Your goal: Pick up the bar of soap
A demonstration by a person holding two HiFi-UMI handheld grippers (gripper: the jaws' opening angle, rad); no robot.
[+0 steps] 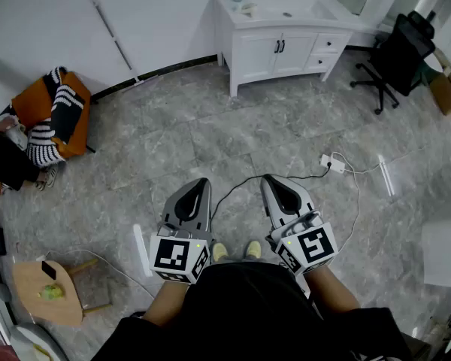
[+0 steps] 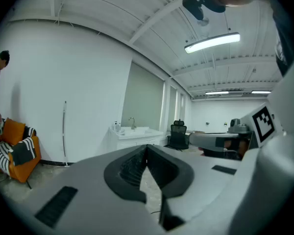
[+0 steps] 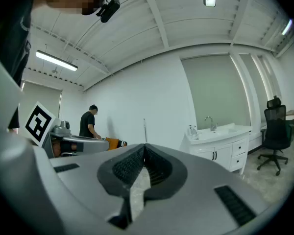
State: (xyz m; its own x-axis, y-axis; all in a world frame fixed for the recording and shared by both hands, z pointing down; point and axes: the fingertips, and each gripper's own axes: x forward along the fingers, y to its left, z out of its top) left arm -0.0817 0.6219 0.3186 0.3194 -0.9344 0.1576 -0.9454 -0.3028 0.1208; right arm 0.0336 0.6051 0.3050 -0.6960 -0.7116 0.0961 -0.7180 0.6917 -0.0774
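A white vanity (image 1: 264,45) with a basin stands against the far wall. On its counter, left of the basin, lies a small pale yellow thing (image 1: 246,8) that may be the bar of soap; it is too small to tell. My left gripper (image 1: 200,183) and right gripper (image 1: 272,180) are held side by side at waist height over the floor, far short of the vanity. Both point almost level toward it. The left gripper (image 2: 147,146) has its tips together on nothing. The right gripper (image 3: 144,146) is shut and empty too. The vanity (image 2: 135,134) (image 3: 219,141) shows small beyond both.
The floor is grey marble tile (image 1: 210,138). A white power strip (image 1: 334,162) and its cables lie ahead to the right. A black office chair (image 1: 397,57) stands right of the vanity. An orange seat with striped cloth (image 1: 54,113) is at the left, a small wooden table (image 1: 45,292) near left. A person (image 3: 89,123) stands by the wall.
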